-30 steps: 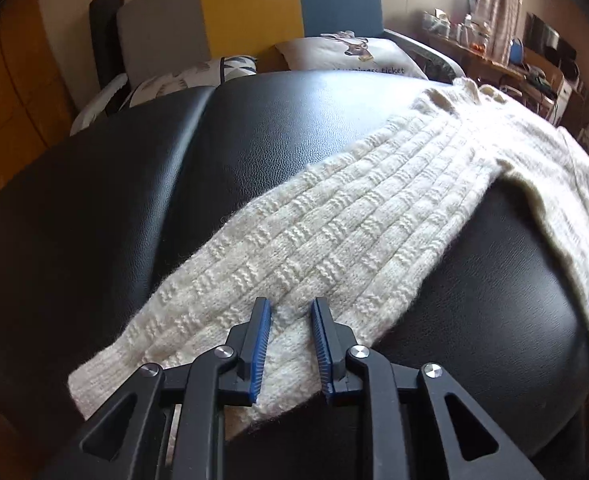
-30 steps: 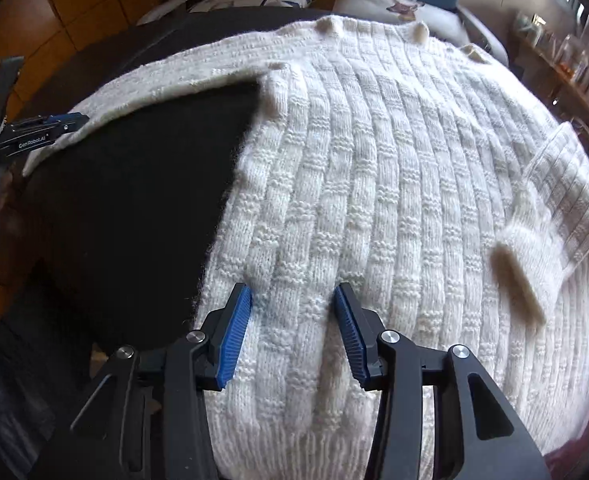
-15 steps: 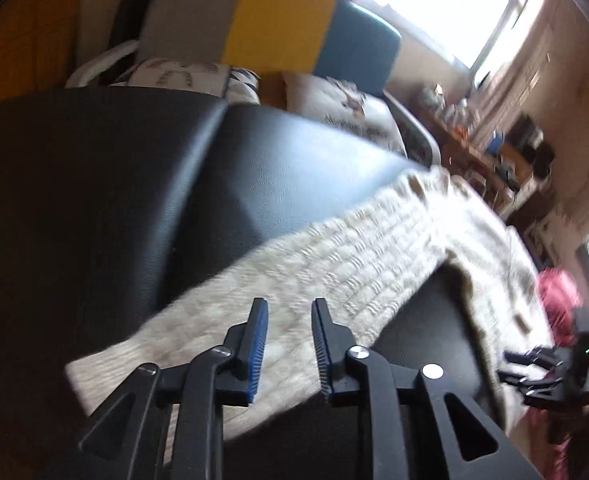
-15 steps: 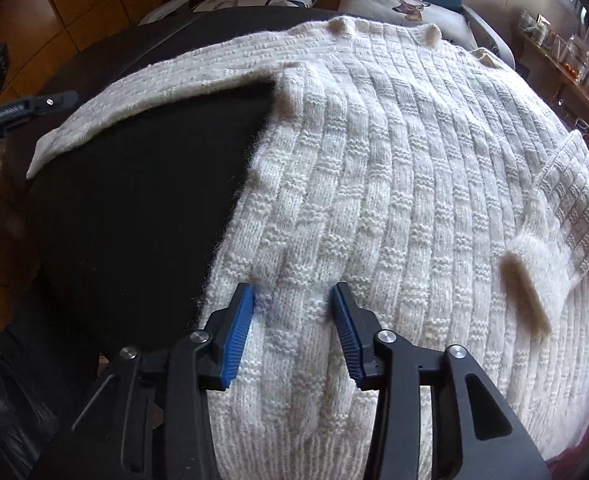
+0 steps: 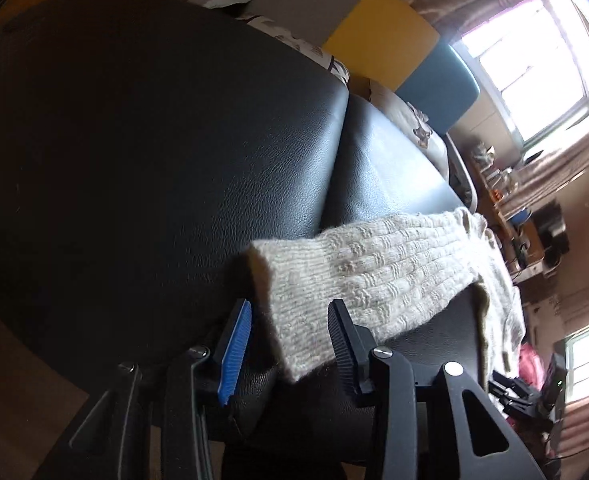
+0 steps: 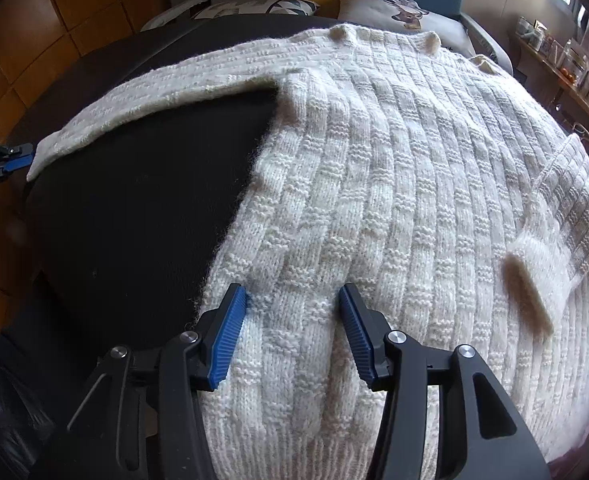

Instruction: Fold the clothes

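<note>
1. Cream ribbed-knit sweater lies flat over the black leather seat, filling the centre and right of the right wrist view; its long sleeve now crosses the lower middle of the left wrist view, rolled from a second ago.
2. The left gripper is opening, cuff end loose between its jaws: likely a regrip or release before folding.
3. The right gripper, steeply down-tilted, is opening too, pads resting on the hem, not pinching.
</note>
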Tool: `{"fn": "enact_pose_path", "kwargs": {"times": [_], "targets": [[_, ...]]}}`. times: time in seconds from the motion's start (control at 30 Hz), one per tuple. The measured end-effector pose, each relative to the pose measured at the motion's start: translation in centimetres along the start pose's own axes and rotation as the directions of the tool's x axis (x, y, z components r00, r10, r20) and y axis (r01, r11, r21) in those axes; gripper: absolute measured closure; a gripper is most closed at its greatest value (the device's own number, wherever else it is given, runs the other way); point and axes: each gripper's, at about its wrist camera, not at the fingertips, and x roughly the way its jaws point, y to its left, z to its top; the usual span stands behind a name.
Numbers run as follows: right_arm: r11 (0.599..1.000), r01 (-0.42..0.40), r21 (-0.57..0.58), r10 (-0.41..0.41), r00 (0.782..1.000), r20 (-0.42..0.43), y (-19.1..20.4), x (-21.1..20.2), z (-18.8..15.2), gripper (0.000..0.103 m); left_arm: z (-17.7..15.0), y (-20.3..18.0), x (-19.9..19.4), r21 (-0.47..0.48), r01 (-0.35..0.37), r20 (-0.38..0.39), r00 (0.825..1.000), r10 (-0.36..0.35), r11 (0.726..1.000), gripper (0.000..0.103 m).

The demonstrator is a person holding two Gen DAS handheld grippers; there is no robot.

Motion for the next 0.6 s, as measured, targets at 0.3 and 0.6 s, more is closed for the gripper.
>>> {"fn": "enact_pose_path", "kwargs": {"times": [0.3, 0.6], "targets": [[1.0, 0.006, 0.03, -0.006, 1.0, -0.005, 0.2, 0.2, 0.3, 0.043, 0.6, -2.7, 1.9, 0.096, -0.134, 0.053, 0.99, 0.13, 0.986, 0.067], [0.999, 0.014, -0.035, -0.014, 1.0, -0.005, 2.6, 1.3, 0.6, 0.003, 0.2, -3.4, 2.1, 0.081, -0.213, 0.082, 0.975, 0.206, 0.974, 0.096]]}}
